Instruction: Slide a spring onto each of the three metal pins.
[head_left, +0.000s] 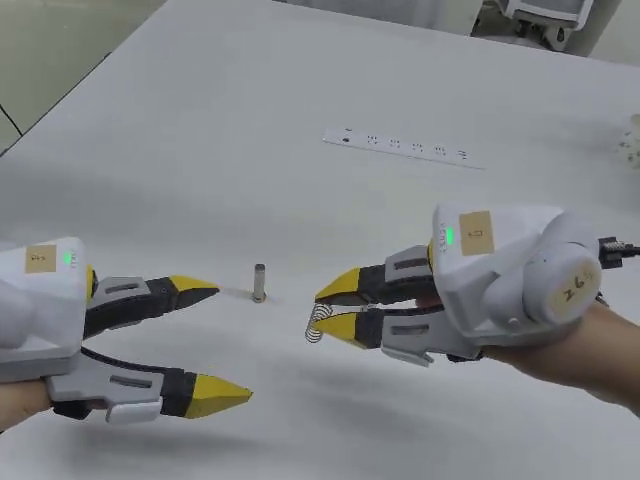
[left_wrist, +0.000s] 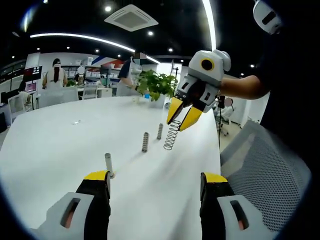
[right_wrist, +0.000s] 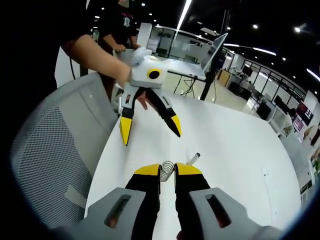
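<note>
A bare metal pin (head_left: 259, 283) stands upright on the white table (head_left: 200, 150), between my two grippers. My right gripper (head_left: 328, 313) is shut on a small wire spring (head_left: 316, 328), held just right of the pin and low over the table. In the right gripper view the spring (right_wrist: 167, 171) sits between the yellow fingertips, with the pin (right_wrist: 193, 159) just beyond. My left gripper (head_left: 222, 342) is open and empty, left of the pin. In the left gripper view, two farther pins (left_wrist: 145, 142) (left_wrist: 159, 131) each carry a spring, and the bare pin (left_wrist: 107, 164) stands nearest.
A white power strip (head_left: 400, 146) lies flat farther back on the table. A grey mesh chair (right_wrist: 45, 150) stands beside the table's edge. A potted plant (left_wrist: 157, 85) stands at the table's far end.
</note>
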